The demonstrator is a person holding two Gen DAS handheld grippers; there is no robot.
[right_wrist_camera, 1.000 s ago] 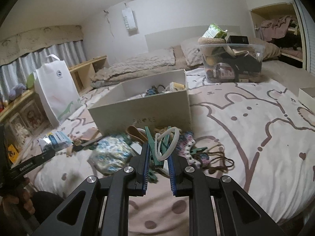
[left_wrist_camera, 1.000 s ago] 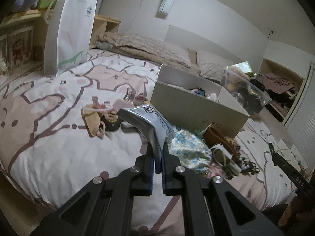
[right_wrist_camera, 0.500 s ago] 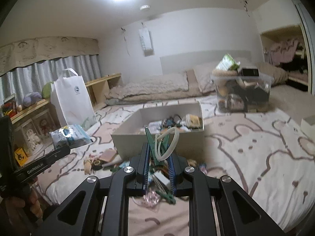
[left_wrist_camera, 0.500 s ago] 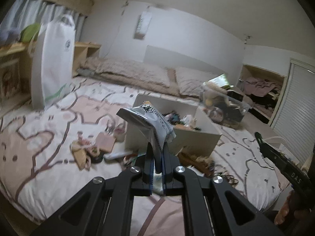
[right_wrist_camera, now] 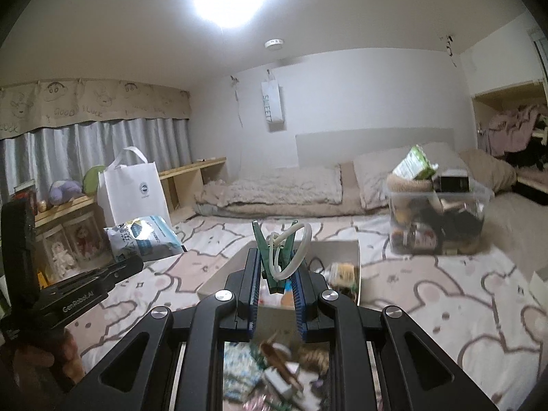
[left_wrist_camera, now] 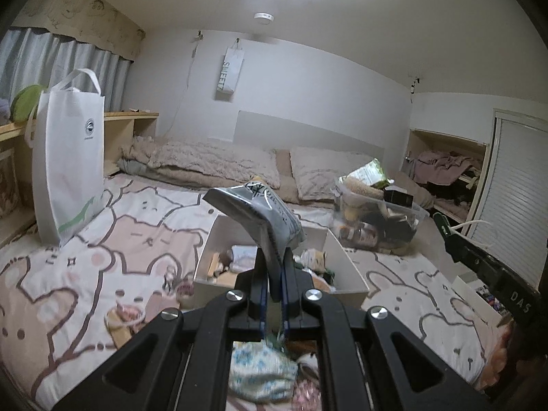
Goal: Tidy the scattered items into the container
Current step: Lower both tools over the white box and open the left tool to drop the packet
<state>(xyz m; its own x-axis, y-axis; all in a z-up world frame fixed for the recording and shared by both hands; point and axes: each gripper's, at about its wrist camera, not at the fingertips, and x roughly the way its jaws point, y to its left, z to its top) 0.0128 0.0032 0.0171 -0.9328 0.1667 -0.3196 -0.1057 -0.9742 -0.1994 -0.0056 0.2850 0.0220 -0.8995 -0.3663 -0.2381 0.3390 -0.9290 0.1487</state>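
My left gripper [left_wrist_camera: 273,275] is shut on a grey-blue foil packet [left_wrist_camera: 255,210], held up above the near wall of the white open box [left_wrist_camera: 346,263]. The same packet [right_wrist_camera: 145,238] shows at the left of the right wrist view. My right gripper [right_wrist_camera: 278,275] is shut on a green clothes peg [right_wrist_camera: 263,246] with a white ring [right_wrist_camera: 298,243] looped in it, raised over the white box [right_wrist_camera: 358,250]. The box holds several small items. More scattered items [right_wrist_camera: 274,370] lie on the bed below both grippers, blurred.
A white tote bag [left_wrist_camera: 68,157] stands at the bed's left. A clear bin [left_wrist_camera: 380,219] full of things sits behind the box on the right. Folded blankets and pillows [left_wrist_camera: 212,164] lie at the back. A person's hand [right_wrist_camera: 37,359] holds the left gripper.
Both grippers have risen from the bed with their loads, and the views have tilted up. The scattered pile has dropped to the frames' bottom edge and the box's inside has come into sight.
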